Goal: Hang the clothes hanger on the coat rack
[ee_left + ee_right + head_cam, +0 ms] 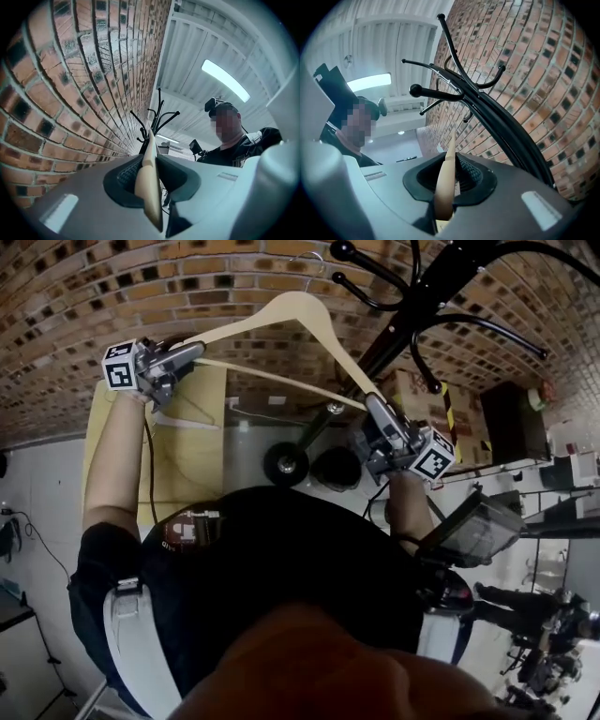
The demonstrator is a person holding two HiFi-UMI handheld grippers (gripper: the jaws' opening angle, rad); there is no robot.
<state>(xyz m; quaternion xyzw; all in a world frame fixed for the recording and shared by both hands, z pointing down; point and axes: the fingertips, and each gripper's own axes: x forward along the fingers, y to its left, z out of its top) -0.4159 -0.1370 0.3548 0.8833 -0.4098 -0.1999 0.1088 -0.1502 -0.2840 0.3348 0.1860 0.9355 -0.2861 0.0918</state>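
Note:
A pale wooden clothes hanger (300, 306) is held level between my two grippers, in front of the brick wall. My left gripper (192, 351) grips the tip of its left arm, and my right gripper (373, 404) grips the right arm's end. The wire hook (317, 255) points up beside the curved prongs of the black coat rack (412, 320). In the left gripper view the hanger (149, 164) lies between the jaws against the ribbed pad, with the rack (157, 117) beyond. In the right gripper view the hanger (447, 173) sits between the jaws, the rack (487, 103) close above.
A brick wall (84, 296) runs behind everything. A yellow wooden board (187, 456) stands below the left gripper. The rack's wheeled base (286, 465) is near my body. Cardboard boxes (412, 390) and a dark cabinet (511, 423) stand to the right.

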